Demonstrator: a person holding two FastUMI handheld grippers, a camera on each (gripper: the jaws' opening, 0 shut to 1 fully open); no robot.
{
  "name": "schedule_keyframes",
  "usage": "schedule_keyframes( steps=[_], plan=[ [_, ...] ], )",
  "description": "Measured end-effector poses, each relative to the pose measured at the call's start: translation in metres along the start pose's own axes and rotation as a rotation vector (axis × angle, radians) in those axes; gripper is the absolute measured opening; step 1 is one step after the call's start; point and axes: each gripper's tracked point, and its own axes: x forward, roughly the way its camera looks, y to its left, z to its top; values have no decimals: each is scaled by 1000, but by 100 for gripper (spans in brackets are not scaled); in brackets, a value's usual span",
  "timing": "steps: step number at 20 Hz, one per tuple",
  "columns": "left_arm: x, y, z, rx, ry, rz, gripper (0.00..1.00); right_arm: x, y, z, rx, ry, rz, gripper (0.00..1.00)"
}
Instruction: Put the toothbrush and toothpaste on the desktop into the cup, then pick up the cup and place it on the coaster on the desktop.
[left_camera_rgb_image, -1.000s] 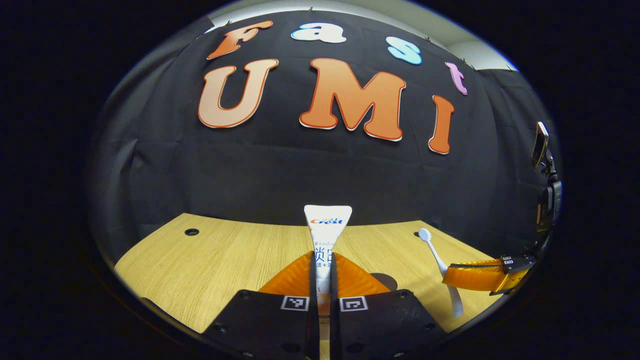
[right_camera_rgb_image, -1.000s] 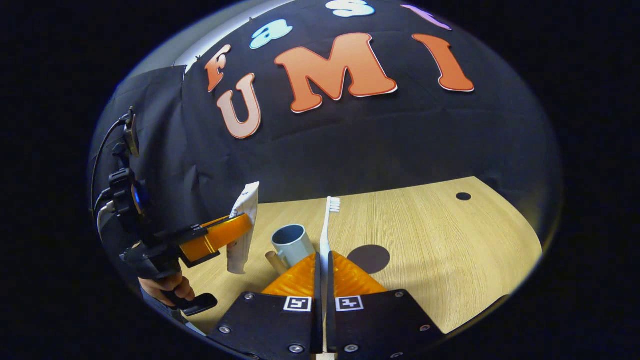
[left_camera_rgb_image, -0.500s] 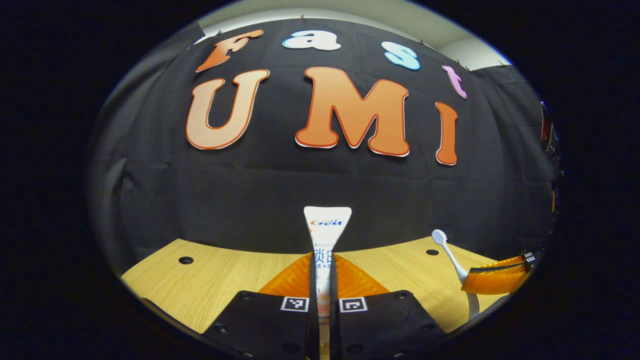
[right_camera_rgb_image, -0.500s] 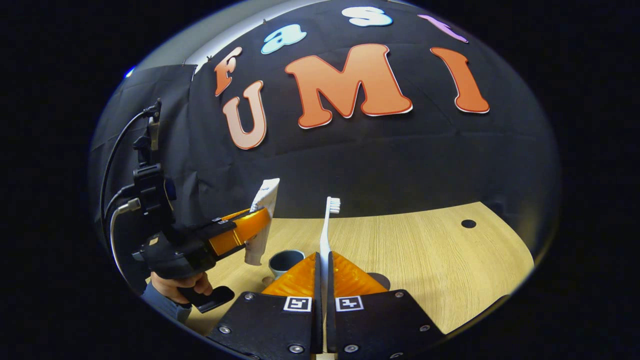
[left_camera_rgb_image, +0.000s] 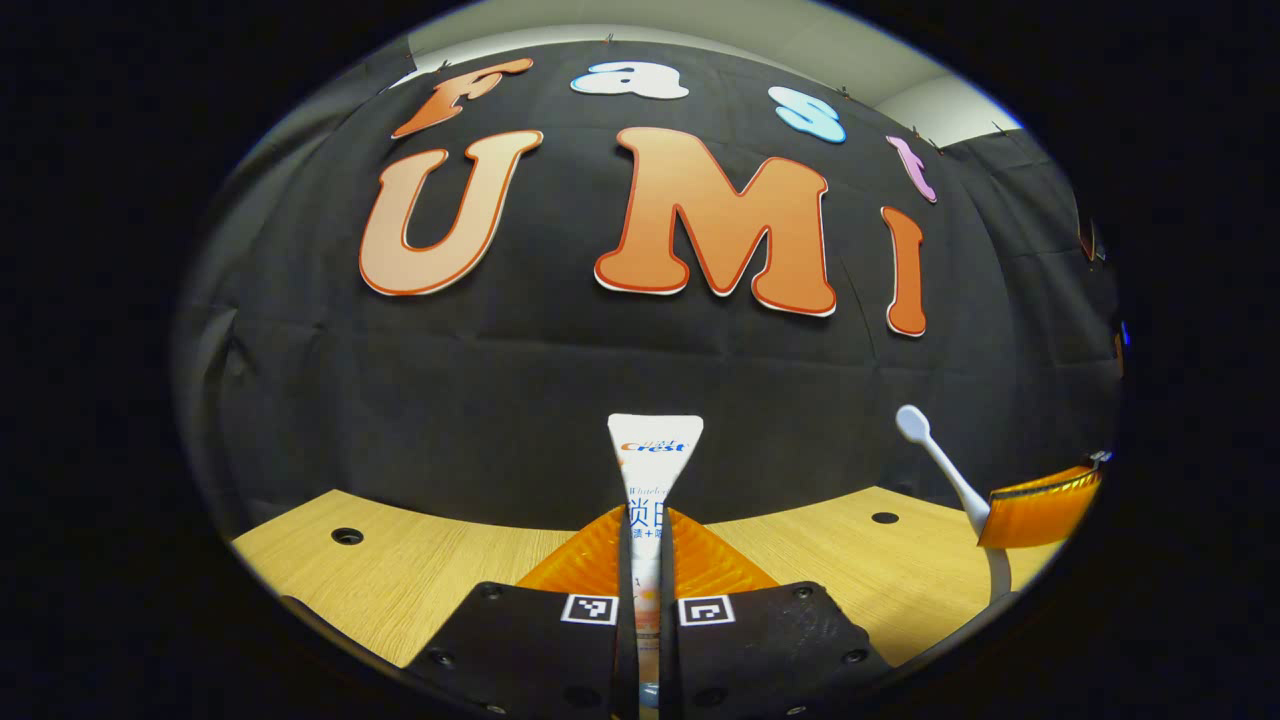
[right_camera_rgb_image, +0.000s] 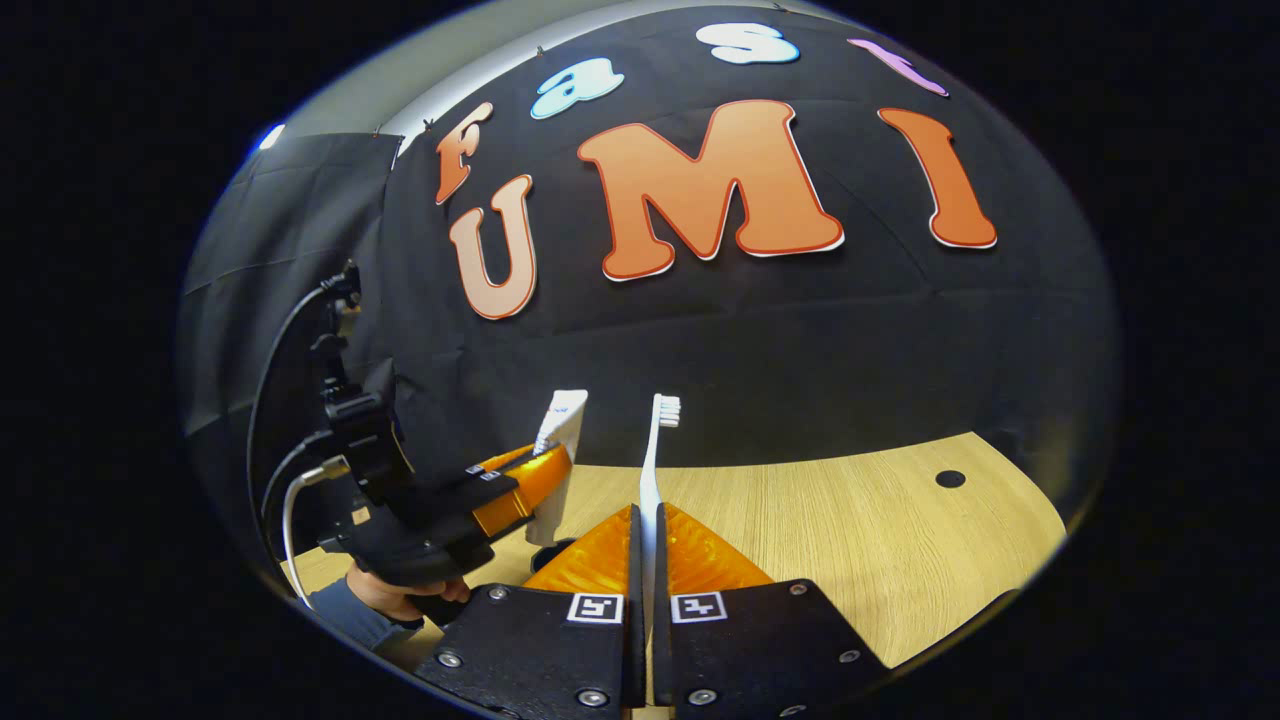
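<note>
While both tools hung above the desk (right_camera_rgb_image: 850, 520), each was already loaded. Left gripper (left_camera_rgb_image: 646, 560) had its jaws pressed together on the paste (left_camera_rgb_image: 654, 470), tube standing upright between the fingers, flat crimped end well out past the tips, cap end down by the gripper body. Right gripper (right_camera_rgb_image: 646, 545) was clamped the same way on the brush (right_camera_rgb_image: 655, 450), handle pinched low, bristle head sticking up beyond the tips.

From the right gripper view, the left gripper (right_camera_rgb_image: 520, 485) sat just off to the left of the right's jaws w/ the paste (right_camera_rgb_image: 556, 465) near the brush, the two items close but apart. A hand (right_camera_rgb_image: 400, 595) gripped that tool's handle below. A dark rounded sliver (right_camera_rgb_image: 553, 553) showed low, just left of the right's fingers, probably the cup, too little in sight to be sure. Coaster: can't place it.

From the left gripper view, the brush (left_camera_rgb_image: 945, 465) leaned off to the right of the left's jaws, held by the right gripper (left_camera_rgb_image: 1040, 505).

Handling, as I judged it: paste was soft, squeezable, bottom-heavy, so the mid-body hold looked sensible; too hard a pinch would dent it. Brush was light, stiff, thin and smooth plastic, apt to pivot in the jaws, so the low-handle grip suited it. Both would prob. drop in best end-first, lined up over the cup before release.
</note>
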Motion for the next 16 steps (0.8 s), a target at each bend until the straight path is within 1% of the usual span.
schedule_keyframes(
  steps=[3, 6, 10, 13, 16],
  plan=[
    [6, -1, -20, -24, 44, -20, 8, 7, 3, 3, -13, -18, 14, 3],
    [7, -1, -33, -59, 61, -38, 8, 11, 8, 2, -1, -23, 33, 3],
    [6, -5, -45, -110, 75, -59, 8, 15, 7, 8, 2, -47, 41, 3],
    [6, -8, -52, -102, 103, -64, 8, 19, 7, 10, 10, -56, 48, 3],
    [1, -9, -59, -95, 133, -74, 14, 23, 8, 9, 28, -59, 49, 3]
  ],
)
